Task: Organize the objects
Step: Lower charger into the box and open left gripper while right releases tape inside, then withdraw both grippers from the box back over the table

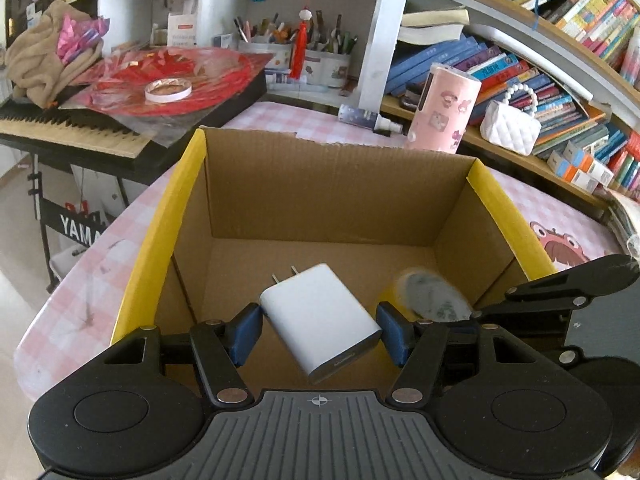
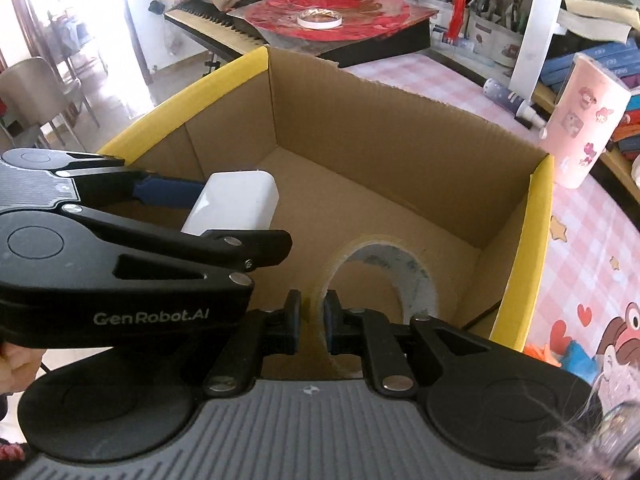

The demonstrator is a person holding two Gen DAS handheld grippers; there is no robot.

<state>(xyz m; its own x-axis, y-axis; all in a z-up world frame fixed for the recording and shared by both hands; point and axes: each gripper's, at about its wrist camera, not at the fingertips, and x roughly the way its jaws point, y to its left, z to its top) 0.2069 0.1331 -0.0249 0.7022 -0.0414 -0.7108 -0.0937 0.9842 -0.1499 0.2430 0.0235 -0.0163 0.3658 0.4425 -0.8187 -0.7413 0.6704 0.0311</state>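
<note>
Desk (image 1: 132, 216): you have a pink checked cloth over it.
Far edge: bookshelves (image 1: 560, 40), pen pots (image 1: 320, 56).
Left: black keyboard (image 1: 68, 136) on a stand.
Floor (image 2: 120, 92): pale, brightly lit.

"GenRobot.AI" in pale letters on the black arm of the left tool (image 2: 240, 196), "YAMA", cut off, in white on the black keyboard stand (image 1: 76, 222), book spine titles too small to read

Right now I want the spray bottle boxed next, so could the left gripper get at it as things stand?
Probably not yet. The left gripper is shut on the white charger inside the cardboard box, and the spray bottle lies beyond the box's far wall.
</note>
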